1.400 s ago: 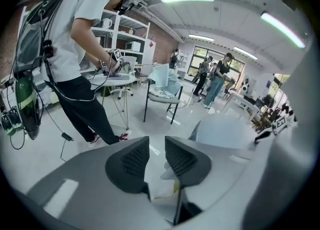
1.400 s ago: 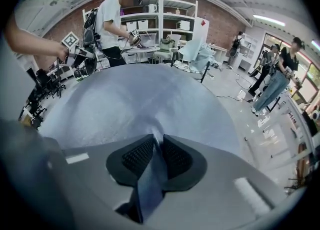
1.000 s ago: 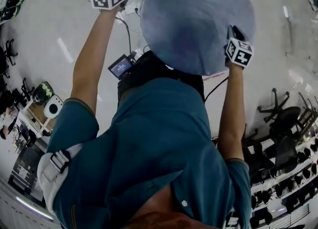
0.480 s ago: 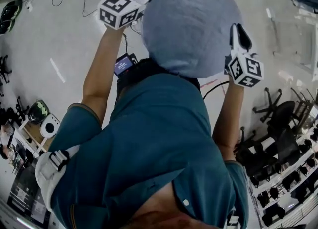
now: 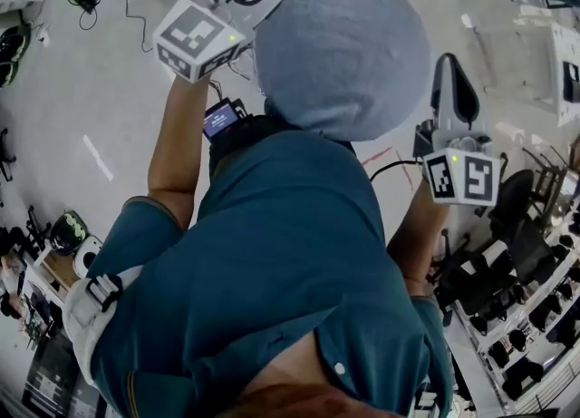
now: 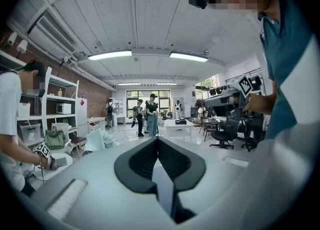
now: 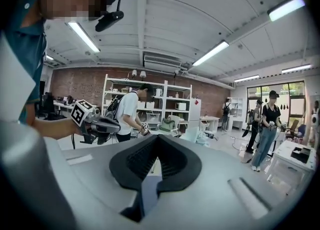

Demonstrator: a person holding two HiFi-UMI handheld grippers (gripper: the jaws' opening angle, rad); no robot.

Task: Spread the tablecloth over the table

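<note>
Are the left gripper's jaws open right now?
No, in its own view the left gripper has its two dark jaws pressed together at the tip, with no gap.

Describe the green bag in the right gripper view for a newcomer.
Against the brick wall stands a white shelving unit. Right of the white-shirted person, the green bag sits on a white chair, the only green thing there.

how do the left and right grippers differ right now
The left gripper faces windows and a white table; the right gripper faces a brick wall and shelves. In the head view the left gripper shows higher, by the top of the cap; the right gripper shows lower beside it. Both have jaws together, nothing between them.
</note>
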